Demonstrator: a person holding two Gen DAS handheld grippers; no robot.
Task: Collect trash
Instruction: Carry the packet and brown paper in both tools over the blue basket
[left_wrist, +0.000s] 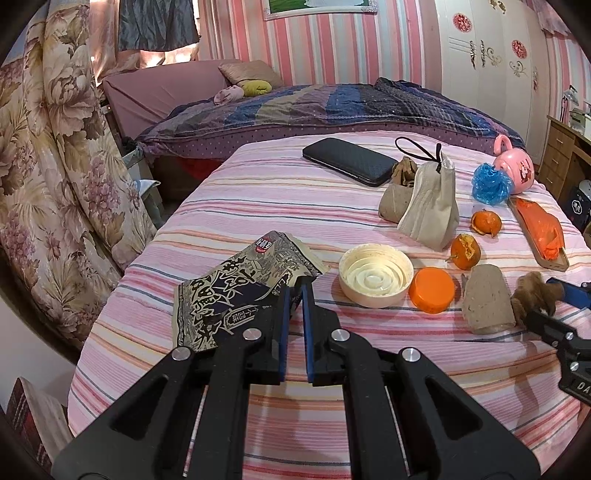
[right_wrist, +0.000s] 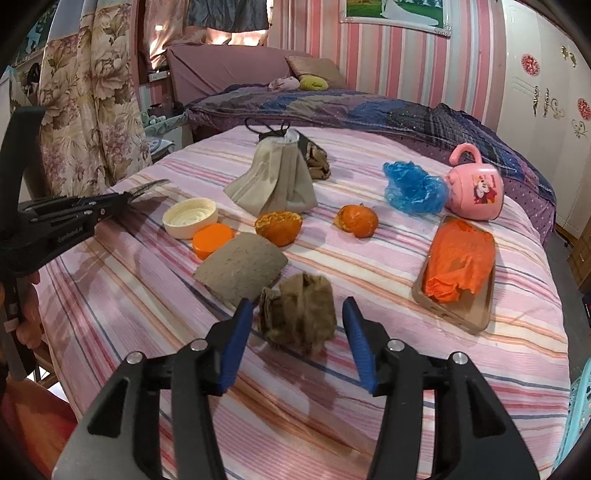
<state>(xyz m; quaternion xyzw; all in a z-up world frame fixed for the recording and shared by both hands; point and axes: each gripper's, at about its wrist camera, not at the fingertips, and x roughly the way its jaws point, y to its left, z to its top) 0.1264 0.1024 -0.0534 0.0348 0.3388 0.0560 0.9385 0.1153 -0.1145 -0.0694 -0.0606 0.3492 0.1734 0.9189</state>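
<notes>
My left gripper (left_wrist: 294, 286) is shut on the edge of a black and beige snack wrapper (left_wrist: 236, 295), seen edge-on in the right wrist view (right_wrist: 147, 188). My right gripper (right_wrist: 295, 310) is open, its fingers either side of a crumpled brown paper wad (right_wrist: 297, 317), which also shows in the left wrist view (left_wrist: 533, 295). On the striped cloth lie a flattened grey cardboard roll (right_wrist: 240, 269), an orange cap (right_wrist: 213, 240), a cream lid (right_wrist: 189, 218), two orange peels (right_wrist: 279, 227), a used face mask (right_wrist: 273, 181) and a blue plastic wad (right_wrist: 413, 188).
A black wallet (left_wrist: 349, 160) lies at the table's far side. A pink cup (right_wrist: 476, 192) and a phone case holding orange plastic (right_wrist: 460, 269) sit at the right. A bed (left_wrist: 332, 107) lies beyond, a floral curtain (left_wrist: 55, 166) at the left.
</notes>
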